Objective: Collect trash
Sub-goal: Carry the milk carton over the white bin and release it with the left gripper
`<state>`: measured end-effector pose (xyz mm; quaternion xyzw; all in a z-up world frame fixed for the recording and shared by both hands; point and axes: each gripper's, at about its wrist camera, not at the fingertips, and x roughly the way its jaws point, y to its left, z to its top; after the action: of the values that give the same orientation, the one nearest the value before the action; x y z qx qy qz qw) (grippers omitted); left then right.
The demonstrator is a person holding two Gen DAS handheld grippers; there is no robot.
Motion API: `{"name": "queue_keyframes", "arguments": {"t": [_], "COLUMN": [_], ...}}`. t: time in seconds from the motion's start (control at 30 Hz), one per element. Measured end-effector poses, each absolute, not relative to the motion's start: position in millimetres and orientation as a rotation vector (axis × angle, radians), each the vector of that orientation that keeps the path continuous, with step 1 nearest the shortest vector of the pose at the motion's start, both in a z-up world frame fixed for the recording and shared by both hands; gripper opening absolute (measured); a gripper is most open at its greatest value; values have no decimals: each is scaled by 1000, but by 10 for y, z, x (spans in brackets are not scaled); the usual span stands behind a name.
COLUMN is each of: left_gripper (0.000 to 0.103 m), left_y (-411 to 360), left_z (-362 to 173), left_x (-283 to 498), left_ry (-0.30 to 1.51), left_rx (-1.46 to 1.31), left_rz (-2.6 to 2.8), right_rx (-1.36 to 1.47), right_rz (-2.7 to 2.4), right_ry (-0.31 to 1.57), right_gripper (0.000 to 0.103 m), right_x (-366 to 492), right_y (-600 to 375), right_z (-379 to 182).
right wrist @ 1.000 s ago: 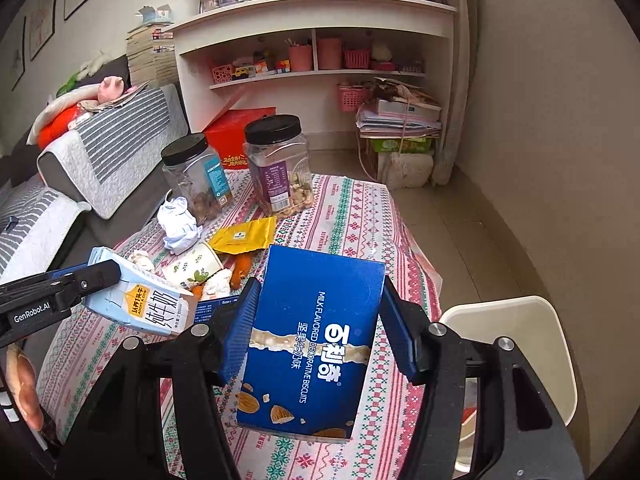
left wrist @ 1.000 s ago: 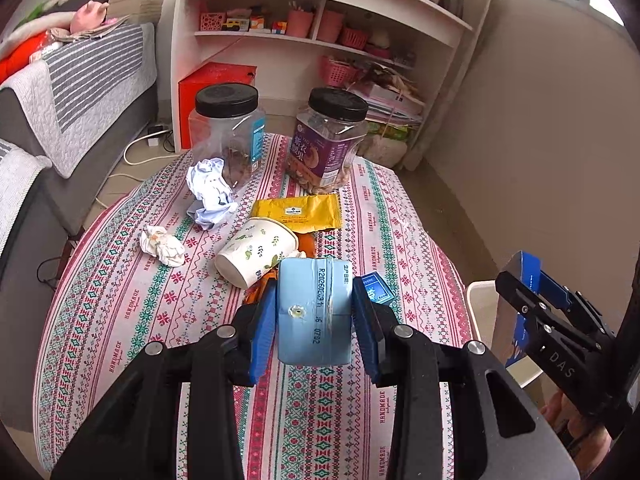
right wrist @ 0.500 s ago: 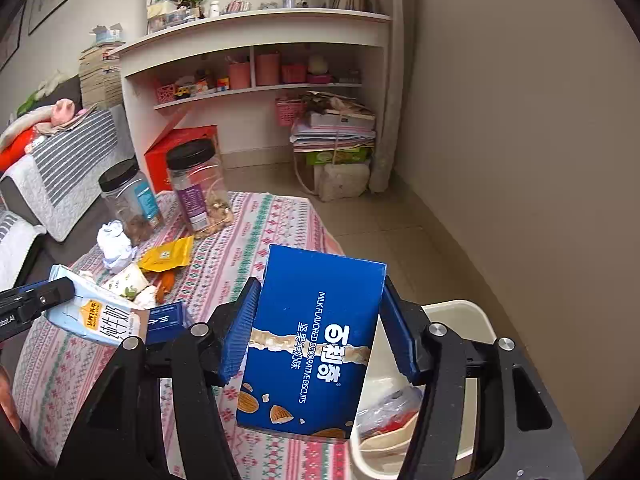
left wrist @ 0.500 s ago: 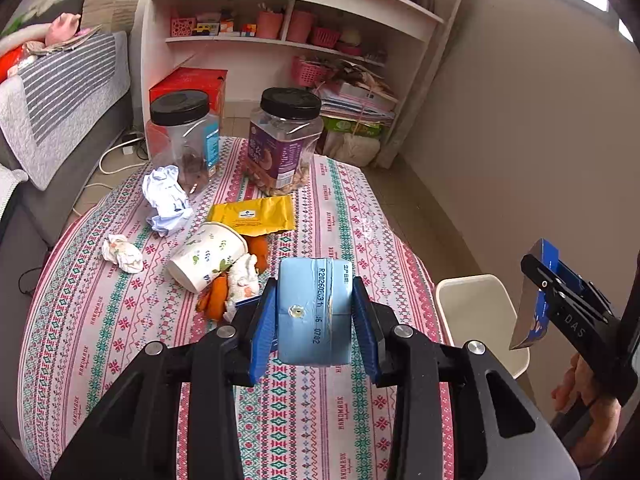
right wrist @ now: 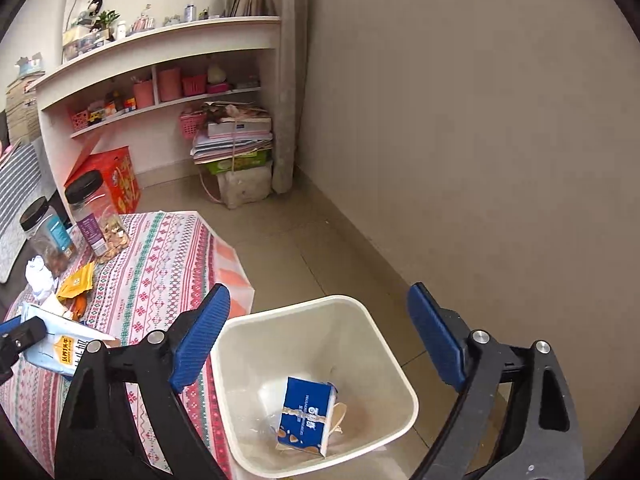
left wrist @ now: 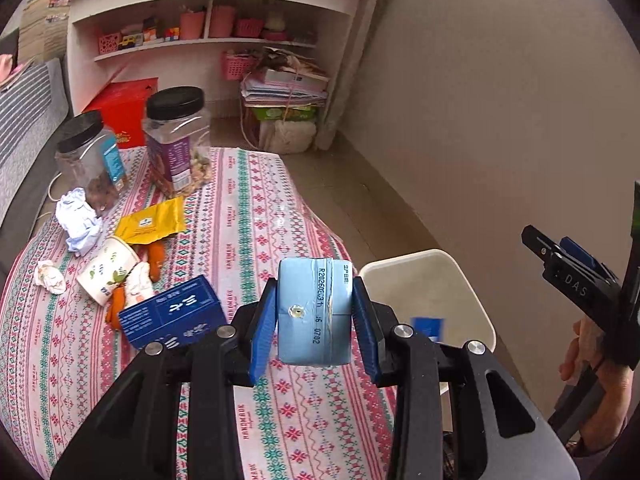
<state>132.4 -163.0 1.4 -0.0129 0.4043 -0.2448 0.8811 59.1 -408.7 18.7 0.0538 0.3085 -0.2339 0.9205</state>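
Left wrist view | left gripper (left wrist: 314, 320) clamps pale-blue carton (left wrist: 315, 312) stamped "R2026" | right gripper (right wrist: 318, 336), marked "DAS", jaws just opened, empty | blue biscuit box (right wrist: 306, 416) in bin (right wrist: 394, 368)

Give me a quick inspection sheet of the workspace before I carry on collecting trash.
Surface: table under a patterned cloth.
Job's things: blue biscuit box lies in the white bin; light blue carton held above the table's edge.
Clutter: tipped paper cup, yellow packet, crumpled tissues, dark blue box, two jars.
Grippers: left tool shut on the carton; right tool has just opened, empty, over the bin.
Cables: nothing clearly seen.
Surroundings: shelf unit, stacked books, red box, plain wall.
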Motion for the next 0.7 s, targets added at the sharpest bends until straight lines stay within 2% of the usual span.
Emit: {"name": "queue_keyframes", "arguments": {"t": [0.37,0.43,0.47,0.63,0.7], "left_gripper": [36,43,52,54,58], "left_y": [-2619,-2721,-2750,-2710,-2627], "left_z": [-31,-24,-16,73,101], "left_x": [1219,1251,1251,1199,1191], "left_ry": [906,935,942,888,855], "left_rx": [-46,-71,-81,-16,35], "left_rz": [-682,-719,-724,-681,-635], "right_rx": [242,251,253,248,227], "right_rz": [-579,-592,-597,-574,-553], "right_ry": [580,569,564,555,559], "right_gripper": [91,91,91,92,92], "right_x": [253,198,177,206,258], "right_y": [-4530,-4545,-4553,-4466,-4363], "right_z": [305,329,339,353,351]}}
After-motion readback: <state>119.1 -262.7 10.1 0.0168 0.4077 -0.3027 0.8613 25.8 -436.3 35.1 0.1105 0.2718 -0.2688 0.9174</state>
